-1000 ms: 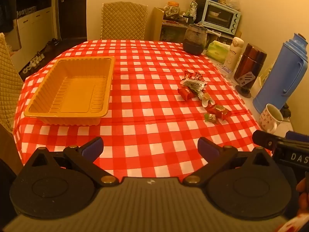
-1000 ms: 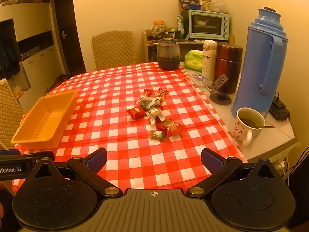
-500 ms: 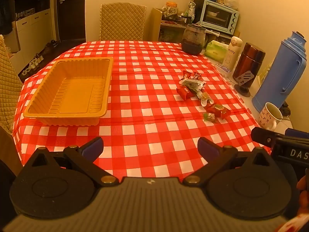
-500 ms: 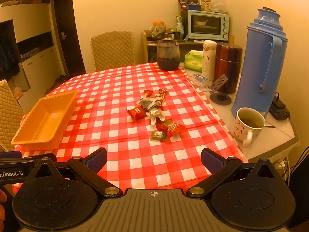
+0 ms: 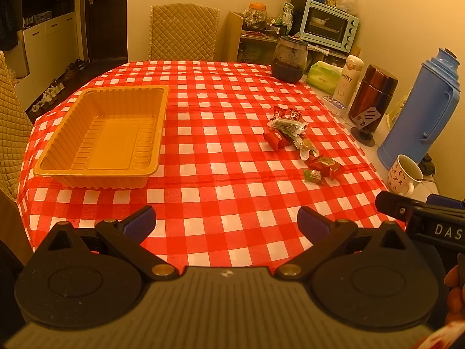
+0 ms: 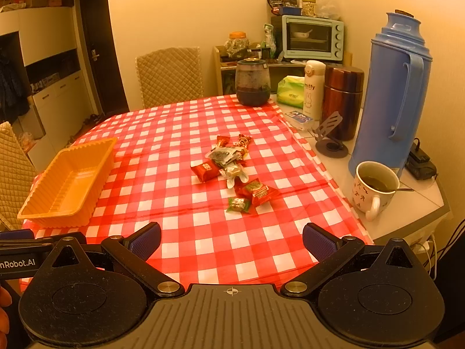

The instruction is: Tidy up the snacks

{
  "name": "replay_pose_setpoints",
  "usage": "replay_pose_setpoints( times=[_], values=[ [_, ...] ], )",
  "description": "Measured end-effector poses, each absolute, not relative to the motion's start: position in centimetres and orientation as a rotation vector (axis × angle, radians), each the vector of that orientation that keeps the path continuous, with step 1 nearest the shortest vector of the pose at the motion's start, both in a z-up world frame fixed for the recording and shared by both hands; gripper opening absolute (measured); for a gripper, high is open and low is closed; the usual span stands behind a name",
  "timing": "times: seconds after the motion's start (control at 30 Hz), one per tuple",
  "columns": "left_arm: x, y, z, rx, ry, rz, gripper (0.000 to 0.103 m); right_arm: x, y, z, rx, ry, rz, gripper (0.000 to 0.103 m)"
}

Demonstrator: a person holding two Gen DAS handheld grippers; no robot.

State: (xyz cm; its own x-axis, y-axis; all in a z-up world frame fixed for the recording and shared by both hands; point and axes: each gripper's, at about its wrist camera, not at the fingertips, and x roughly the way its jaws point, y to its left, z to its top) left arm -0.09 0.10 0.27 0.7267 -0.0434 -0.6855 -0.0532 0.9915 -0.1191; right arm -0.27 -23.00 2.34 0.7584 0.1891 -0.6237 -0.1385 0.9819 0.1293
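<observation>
We list: a desk (image 5: 221, 157) under a red-checked cloth. Left hand-held gripper (image 5: 225, 222): spread wide, nothing held, above the near edge. Right hand-held gripper (image 6: 231, 240): likewise wide and unladen. Snacks (image 6: 232, 171): a loose cluster of wrapped pieces right of centre on the cloth. Orange tray (image 5: 101, 136): on the left, well apart from the snacks. Mug (image 6: 373, 187) and blue thermos (image 6: 389, 96): far right.

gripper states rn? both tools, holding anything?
Left tool: open, holding nothing, above the red-and-white checked tablecloth.
Right tool: open, holding nothing, short of the pile of wrapped snacks.
</observation>
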Motion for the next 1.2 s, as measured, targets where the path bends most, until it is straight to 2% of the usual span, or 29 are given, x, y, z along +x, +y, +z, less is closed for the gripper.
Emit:
replay_pose_setpoints(
  times=[1.2],
  values=[
    [-0.10, -0.12, 0.44, -0.135, 0.752, 0.006, 0.103, -0.24, -23.19, 2.36, 0.085, 0.689, 0.178, 0.103]
  ],
)
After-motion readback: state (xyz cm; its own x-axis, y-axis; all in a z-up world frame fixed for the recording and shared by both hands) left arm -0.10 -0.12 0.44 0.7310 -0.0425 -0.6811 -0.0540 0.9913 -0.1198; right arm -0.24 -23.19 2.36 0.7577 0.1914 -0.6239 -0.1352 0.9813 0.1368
